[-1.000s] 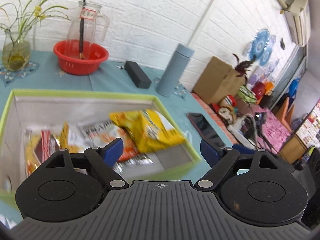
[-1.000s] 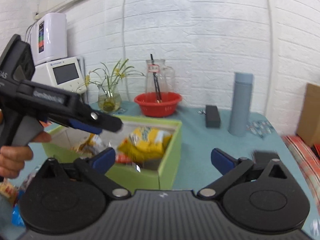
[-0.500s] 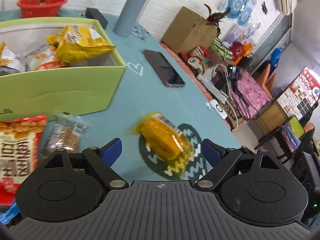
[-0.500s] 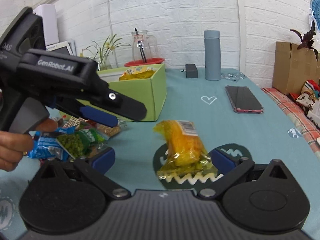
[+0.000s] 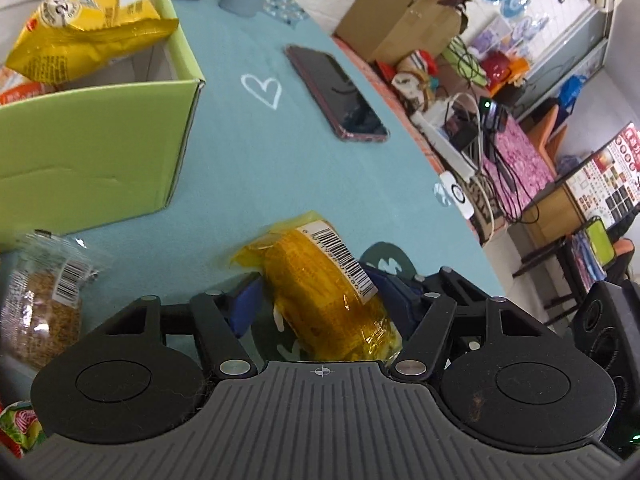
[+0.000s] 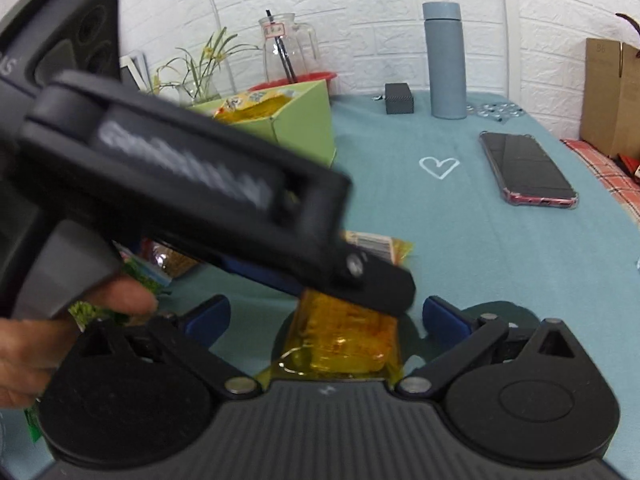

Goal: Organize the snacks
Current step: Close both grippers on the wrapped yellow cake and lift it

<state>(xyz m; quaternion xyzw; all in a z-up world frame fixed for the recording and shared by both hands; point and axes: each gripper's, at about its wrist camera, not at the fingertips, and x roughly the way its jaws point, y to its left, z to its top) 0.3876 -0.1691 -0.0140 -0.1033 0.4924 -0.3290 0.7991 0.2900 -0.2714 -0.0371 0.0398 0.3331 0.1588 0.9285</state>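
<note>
The left gripper [image 5: 320,300] has its two blue fingers drawn in close on both sides of the yellow snack pack [image 5: 320,292]; they seem to touch the wrapper, so I judge it is closing on the pack, though a firm grip I cannot confirm. The pack lies on the teal table [image 5: 248,168], on a dark round mat, with its long axis pointing away from this gripper, so the fingers take it across the narrow width. The right gripper [image 6: 324,316] stays wide, fingers well apart, with the same pack [image 6: 344,336] between them but not touched. So the left hand is the nearer and working one. The green box [image 5: 92,140], already holding a yellow chip bag [image 5: 80,32], stands to the left and further away, and I think the pack goes there next. A phone [image 5: 336,96] lies on the other side.
</note>
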